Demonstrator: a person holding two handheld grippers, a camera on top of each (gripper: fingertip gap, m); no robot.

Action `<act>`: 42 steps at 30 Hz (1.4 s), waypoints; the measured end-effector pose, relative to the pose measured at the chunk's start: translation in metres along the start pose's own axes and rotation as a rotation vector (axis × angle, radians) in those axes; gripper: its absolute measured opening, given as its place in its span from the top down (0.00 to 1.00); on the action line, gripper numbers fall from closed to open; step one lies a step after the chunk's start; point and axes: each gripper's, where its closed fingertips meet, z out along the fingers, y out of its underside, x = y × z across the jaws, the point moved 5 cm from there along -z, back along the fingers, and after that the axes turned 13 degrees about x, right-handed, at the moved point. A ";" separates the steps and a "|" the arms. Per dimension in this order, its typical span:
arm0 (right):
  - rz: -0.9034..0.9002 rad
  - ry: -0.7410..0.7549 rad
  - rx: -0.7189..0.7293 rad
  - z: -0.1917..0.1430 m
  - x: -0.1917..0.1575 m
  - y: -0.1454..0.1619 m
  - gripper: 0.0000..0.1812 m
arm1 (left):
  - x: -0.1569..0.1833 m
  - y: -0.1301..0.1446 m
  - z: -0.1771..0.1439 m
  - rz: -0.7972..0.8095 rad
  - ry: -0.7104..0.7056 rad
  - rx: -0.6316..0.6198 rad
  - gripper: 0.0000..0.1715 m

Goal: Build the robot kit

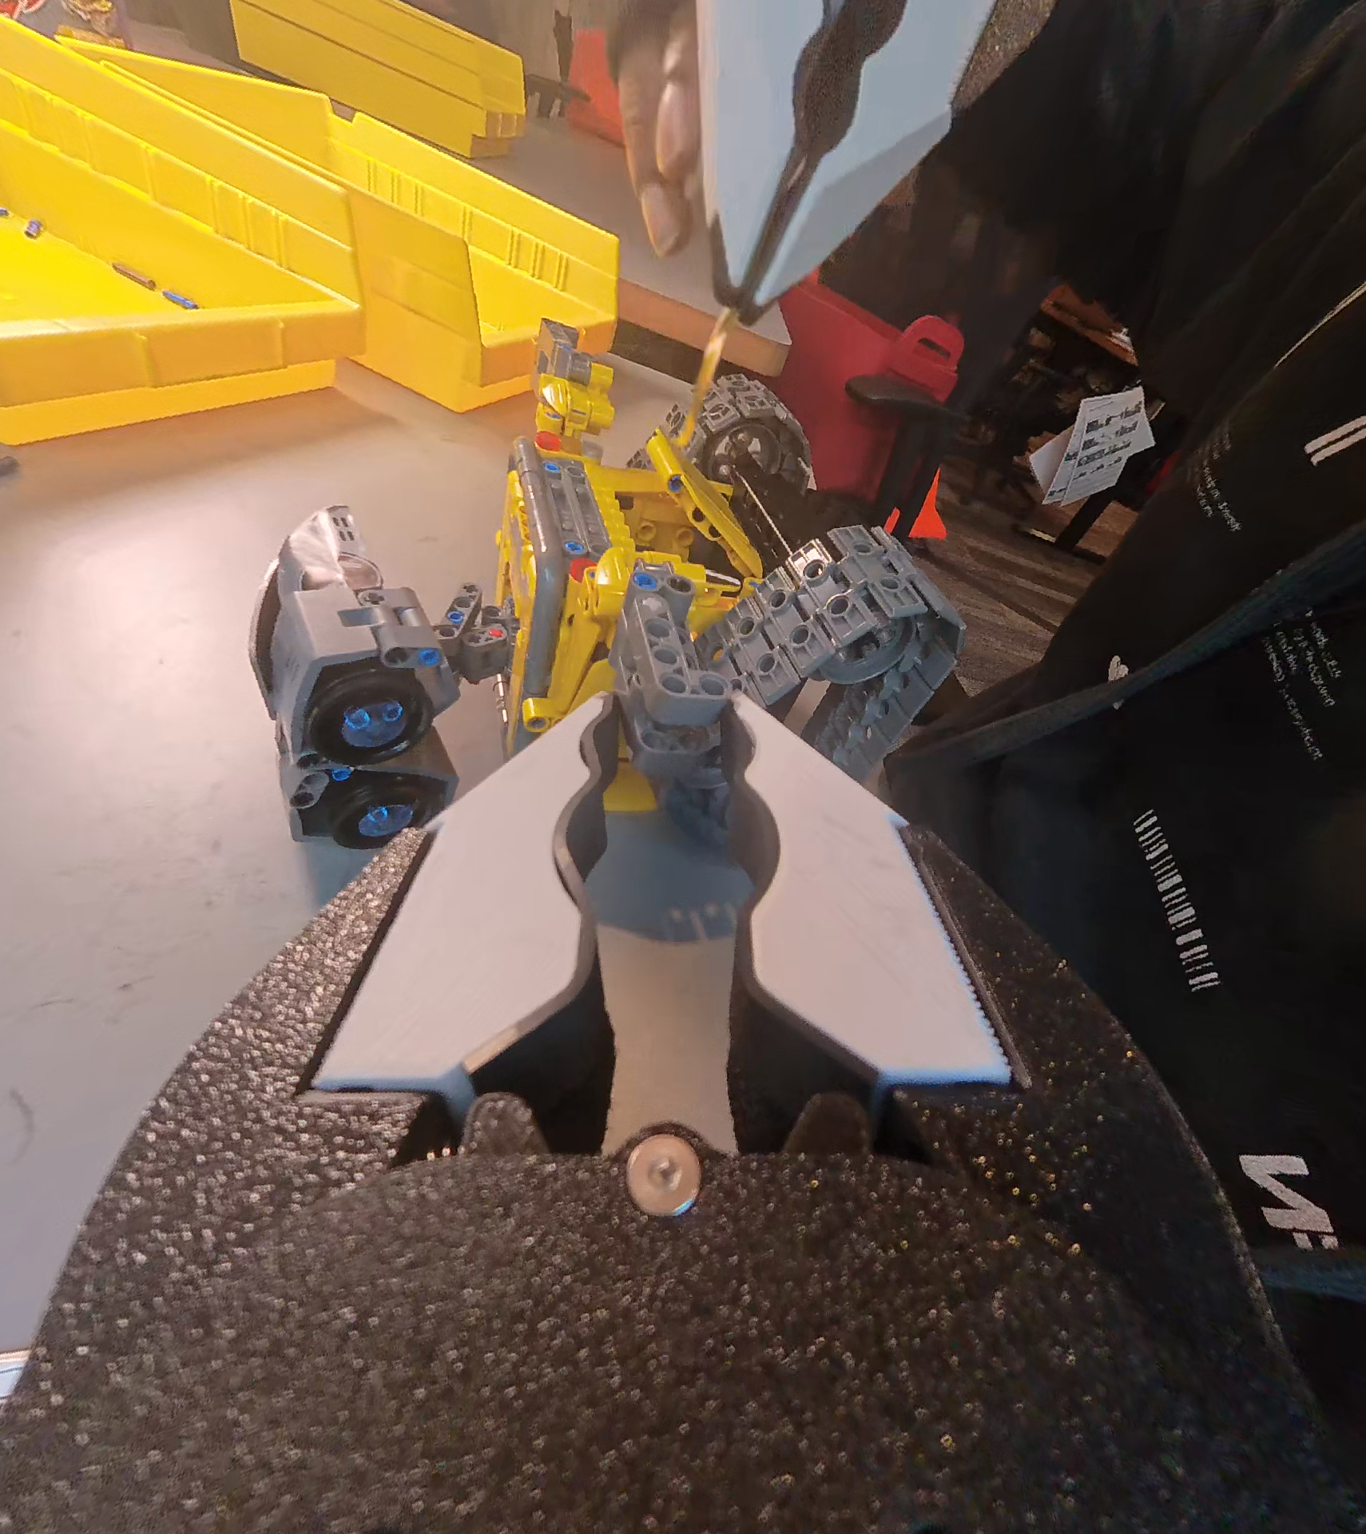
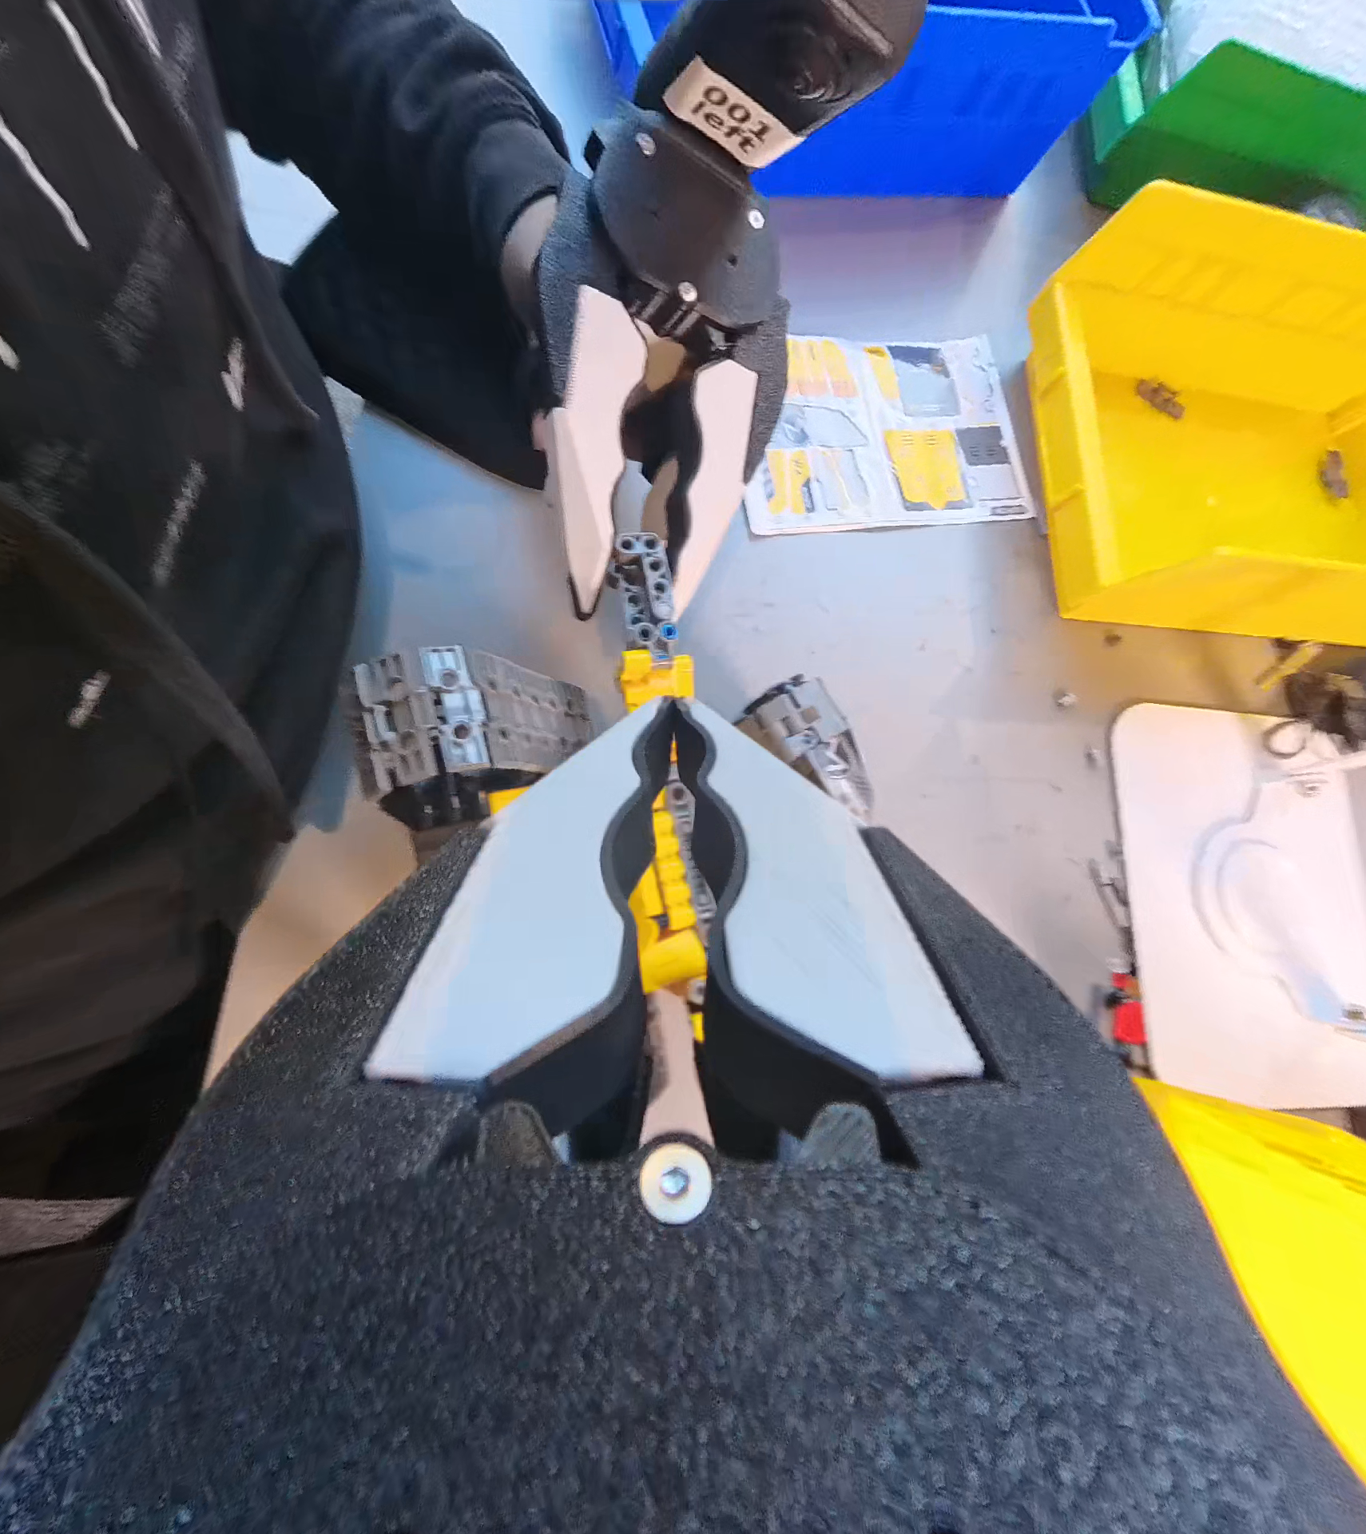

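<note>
Left gripper point(image 1: 667, 714): fingers closed around a grey beam with holes point(image 1: 667, 656) that sticks out of a yellow and grey brick-built vehicle point(image 1: 580, 573). Same grip seen from the right wrist view, with the beam point(image 2: 645, 581) pinched between two pale fingers.

Right gripper point(image 2: 673, 705): fingers squeezed nearly together on a thin yellow rod point(image 1: 706, 373), tips touching the toy's top. Yellow bricks point(image 2: 667, 880) showing in the gap between the fingers.

Toy lying tipped over on a grey table point(image 1: 124, 747), near the table's edge. Grey tracks point(image 1: 837, 631) on one side, a grey block with black and blue wheels point(image 1: 356, 689) on the other.

Yellow bins point(image 1: 165, 274) behind the toy, with a few small pieces inside. A picture booklet point(image 2: 887, 432) flat on the table. Blue bin point(image 2: 953, 91) and green bin point(image 2: 1277, 133) farther back. White tray point(image 2: 1244, 913) off to the side.

Person in a black top point(image 2: 124, 498) close by.
</note>
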 end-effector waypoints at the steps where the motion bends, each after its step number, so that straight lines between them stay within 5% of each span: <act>1: 0.020 -0.003 0.001 0.000 -0.002 0.003 1.00 | 0.000 0.000 0.000 0.000 0.000 0.000 0.86; 4: 0.036 0.007 -0.001 -0.003 -0.004 0.014 1.00 | 0.000 0.000 0.000 0.002 -0.001 0.000 0.86; 12: 0.297 0.031 0.425 -0.013 0.002 -0.011 1.00 | 0.000 0.001 0.000 -0.008 0.006 0.002 0.86; 20: 0.232 0.087 0.391 -0.016 0.011 -0.012 1.00 | 0.001 -0.003 -0.002 -0.002 0.025 0.024 0.86; 25: 0.200 0.213 0.415 -0.042 0.022 -0.010 1.00 | 0.003 -0.053 -0.015 0.057 0.051 0.114 0.84; 29: 0.197 0.304 0.471 -0.065 0.029 -0.005 1.00 | 0.006 -0.076 0.032 0.094 0.100 -0.090 0.87; 34: 0.189 0.390 0.485 -0.090 0.020 0.008 1.00 | -0.001 -0.061 0.091 0.116 0.179 -0.361 0.92; 42: 0.201 0.402 0.462 -0.105 0.000 0.033 1.00 | -0.014 -0.033 0.101 0.336 0.131 -0.594 1.00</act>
